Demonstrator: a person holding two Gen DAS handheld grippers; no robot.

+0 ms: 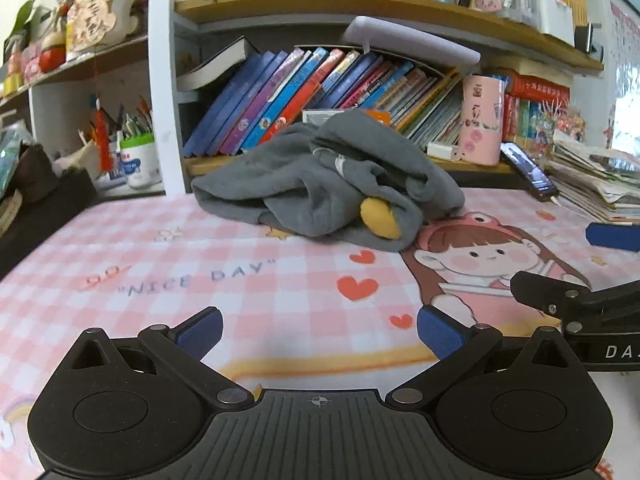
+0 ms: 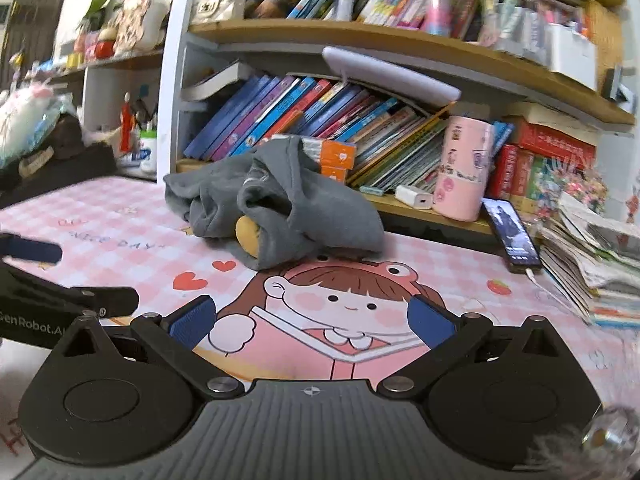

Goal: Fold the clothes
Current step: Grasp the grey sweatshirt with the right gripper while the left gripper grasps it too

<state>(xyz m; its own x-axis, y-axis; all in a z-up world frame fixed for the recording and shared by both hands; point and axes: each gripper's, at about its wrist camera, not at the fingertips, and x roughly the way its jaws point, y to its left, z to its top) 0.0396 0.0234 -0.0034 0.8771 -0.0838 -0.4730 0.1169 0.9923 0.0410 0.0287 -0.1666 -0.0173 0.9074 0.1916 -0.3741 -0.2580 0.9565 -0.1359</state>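
A crumpled grey garment [image 1: 320, 184] with a yellow patch [image 1: 378, 216] lies in a heap at the back of the pink checked table mat [image 1: 240, 264], against the bookshelf. The right wrist view shows the same grey garment [image 2: 280, 204] ahead and slightly left. My left gripper [image 1: 320, 330] is open over the mat, well short of the garment, with nothing between its blue pads. My right gripper [image 2: 312, 320] is also open and empty, above the cartoon girl print. Each gripper shows at the edge of the other's view.
A bookshelf [image 1: 360, 4] full of leaning books stands right behind the garment. A pink cup [image 1: 482, 120], a phone [image 1: 528, 170] and a stack of papers [image 1: 600, 184] sit at the right. A dark box [image 1: 44, 208] borders the mat's left edge.
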